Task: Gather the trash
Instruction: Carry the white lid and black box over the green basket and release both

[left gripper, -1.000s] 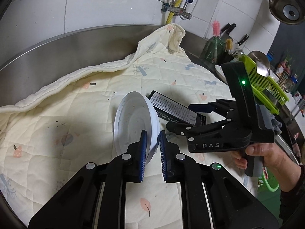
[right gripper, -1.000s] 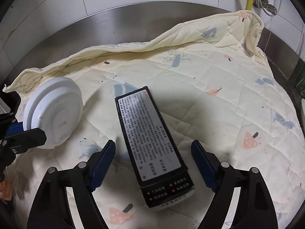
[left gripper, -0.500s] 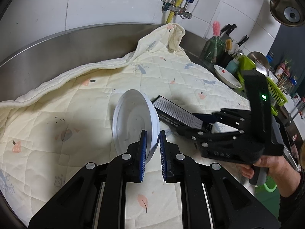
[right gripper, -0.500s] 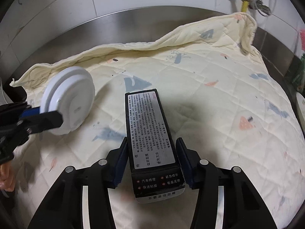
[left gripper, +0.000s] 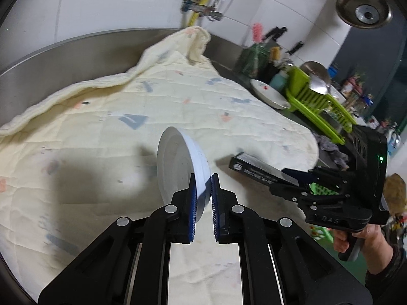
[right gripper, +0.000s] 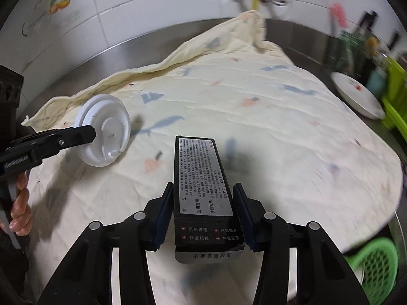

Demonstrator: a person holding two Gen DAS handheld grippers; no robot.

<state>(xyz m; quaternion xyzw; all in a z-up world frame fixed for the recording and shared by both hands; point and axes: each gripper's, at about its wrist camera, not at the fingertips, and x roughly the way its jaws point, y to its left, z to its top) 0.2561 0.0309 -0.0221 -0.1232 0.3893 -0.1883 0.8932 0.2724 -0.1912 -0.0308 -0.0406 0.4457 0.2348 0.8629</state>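
Left wrist view: the left hand-held gripper [left gripper: 203,198] pinches the rim of a white lid [left gripper: 178,167], holding it on edge above the quilt [left gripper: 101,117]. To its right the right hand-held gripper [left gripper: 292,178] grips a black box [left gripper: 254,169] (a green rack [left gripper: 320,104] sits behind).

Right wrist view: the right hand-held gripper [right gripper: 203,213] clamps the box [right gripper: 201,178] by its long sides, raised off the quilt [right gripper: 279,127]. The left hand-held gripper [right gripper: 86,133] holds the lid [right gripper: 106,137] at left; a green basket [right gripper: 376,267] shows lower right.

White tiled wall [left gripper: 101,7], steel counter [left gripper: 76,50], cream quilt [left gripper: 203,106].
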